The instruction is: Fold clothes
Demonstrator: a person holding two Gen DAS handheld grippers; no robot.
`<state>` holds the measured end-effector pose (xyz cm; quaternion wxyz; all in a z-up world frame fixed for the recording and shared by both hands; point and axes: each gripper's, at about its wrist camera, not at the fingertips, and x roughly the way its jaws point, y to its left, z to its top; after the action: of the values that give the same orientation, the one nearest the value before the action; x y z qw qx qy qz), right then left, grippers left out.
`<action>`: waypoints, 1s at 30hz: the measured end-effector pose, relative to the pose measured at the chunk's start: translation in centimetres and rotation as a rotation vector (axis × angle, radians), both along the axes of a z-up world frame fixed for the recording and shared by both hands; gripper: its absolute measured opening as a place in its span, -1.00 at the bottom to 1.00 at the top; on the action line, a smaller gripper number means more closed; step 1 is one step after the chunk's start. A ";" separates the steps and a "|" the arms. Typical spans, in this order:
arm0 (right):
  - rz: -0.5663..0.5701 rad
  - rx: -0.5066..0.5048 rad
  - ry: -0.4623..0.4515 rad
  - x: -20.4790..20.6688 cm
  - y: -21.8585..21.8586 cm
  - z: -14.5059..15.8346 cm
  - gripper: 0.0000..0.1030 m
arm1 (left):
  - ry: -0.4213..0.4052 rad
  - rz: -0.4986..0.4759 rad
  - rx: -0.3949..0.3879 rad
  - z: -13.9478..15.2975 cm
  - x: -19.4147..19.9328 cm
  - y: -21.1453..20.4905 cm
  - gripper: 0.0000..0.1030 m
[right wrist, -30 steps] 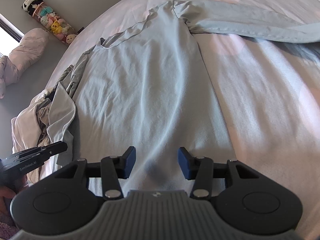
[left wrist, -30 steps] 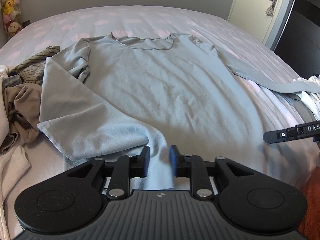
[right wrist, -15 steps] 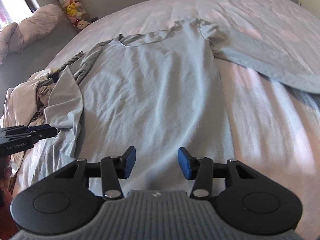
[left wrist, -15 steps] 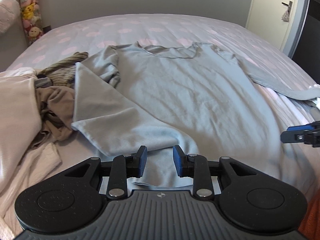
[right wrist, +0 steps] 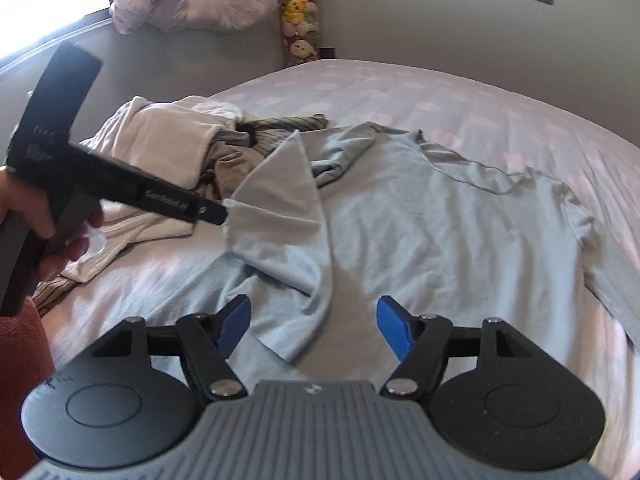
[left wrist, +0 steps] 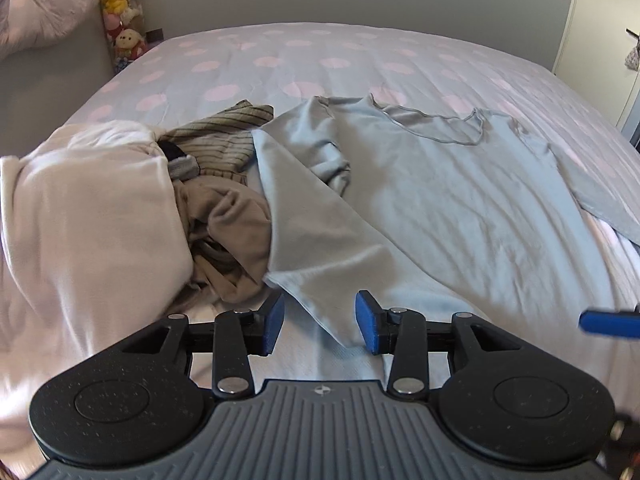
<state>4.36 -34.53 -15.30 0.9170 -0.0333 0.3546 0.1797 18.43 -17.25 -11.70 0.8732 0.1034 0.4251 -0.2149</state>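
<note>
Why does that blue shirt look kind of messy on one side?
One sleeve of the light blue shirt is bunched up by the shoulder, and the bottom corner is flipped over. The other sleeve lies straight.

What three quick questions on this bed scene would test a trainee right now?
1. True or false: the shirt lies with its collar toward the far side of the bed.
2. Which sleeve is folded over the shirt's body: the one near the pile of clothes, or the one on the opposite side?
3. Is cloth pinched in the left hand-held gripper or the right hand-held gripper?

Key
1. True.
2. The one near the pile; the other lies stretched out.
3. No. Both sets of jaws are opening, with the shirt's hem lying under them, unpressed.
</note>
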 end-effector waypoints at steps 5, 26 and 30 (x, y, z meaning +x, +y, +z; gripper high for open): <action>0.124 -0.044 0.028 1.6 4.0 -1.6 0.16 | 0.001 -0.003 0.045 -0.7 3.0 -0.8 -0.28; 0.175 -0.141 0.105 5.6 5.2 -5.1 -0.89 | -0.027 -0.018 -0.137 -5.4 6.9 1.3 -0.28; 0.116 -0.168 0.046 4.6 2.0 -1.6 -0.90 | -0.005 0.027 -0.202 -5.1 7.4 2.0 -0.28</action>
<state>8.99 -32.52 -16.93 0.8907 -0.1265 0.3868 0.2026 25.80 -15.28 -16.75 0.8830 0.0094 0.4003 -0.2448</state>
